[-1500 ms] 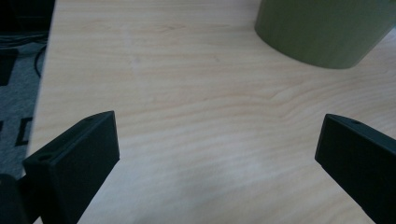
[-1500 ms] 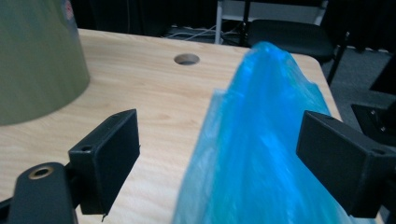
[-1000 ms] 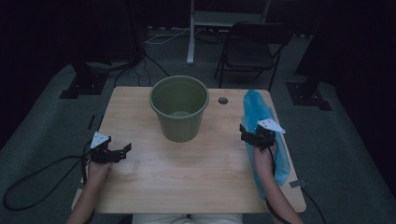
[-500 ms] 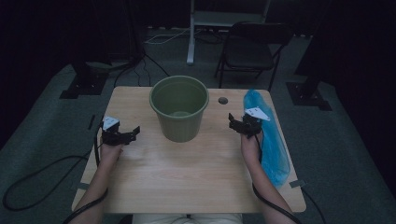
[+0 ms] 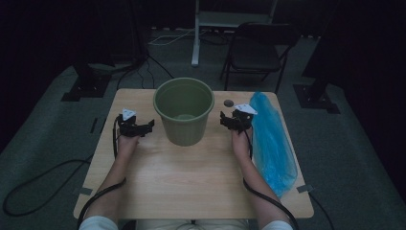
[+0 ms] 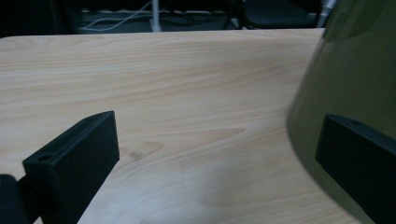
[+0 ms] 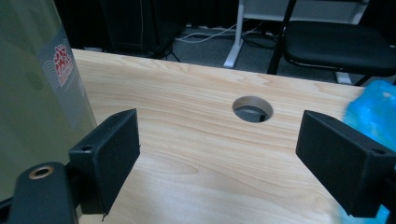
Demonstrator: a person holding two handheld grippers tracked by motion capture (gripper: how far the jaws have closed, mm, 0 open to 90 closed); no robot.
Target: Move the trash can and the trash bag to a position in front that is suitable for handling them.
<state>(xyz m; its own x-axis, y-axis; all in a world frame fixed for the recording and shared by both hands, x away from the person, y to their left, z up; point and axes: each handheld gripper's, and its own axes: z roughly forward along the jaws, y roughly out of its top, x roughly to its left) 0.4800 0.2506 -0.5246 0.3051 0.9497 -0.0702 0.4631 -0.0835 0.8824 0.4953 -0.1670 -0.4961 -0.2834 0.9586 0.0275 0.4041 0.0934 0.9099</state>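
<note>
On the left of the pale wood-grain counter (image 5: 191,177) we see the left tongs (image 5: 143,127), held low over the surface with their jaws spread wide and nothing between them. In the left gripper view the jaws frame bare counter, and the right-hand jaw lies in front of the wall of the olive-green plastic bucket (image 6: 355,84), very near it; we cannot tell whether they touch.

The bucket (image 5: 184,117) stands upright at the middle of the far half of the counter, between the two tongs. It is round, wider at the rim than at the base, with smooth, dull walls. From above we look into it; its floor appears bare, with a faint pale sheen, though the light is dim. In the right gripper view a white label with a red printed mark (image 7: 60,70) shows on its side.

The right tongs (image 5: 229,120) hover just right of the bucket, jaws likewise wide apart and gripping nothing. Between them lies open counter, and farther off a round cable hole (image 7: 252,109) in the top.

A crumpled blue plastic bag (image 5: 270,143) lies along the counter's right edge, beside the right hand (image 5: 240,141).
</note>
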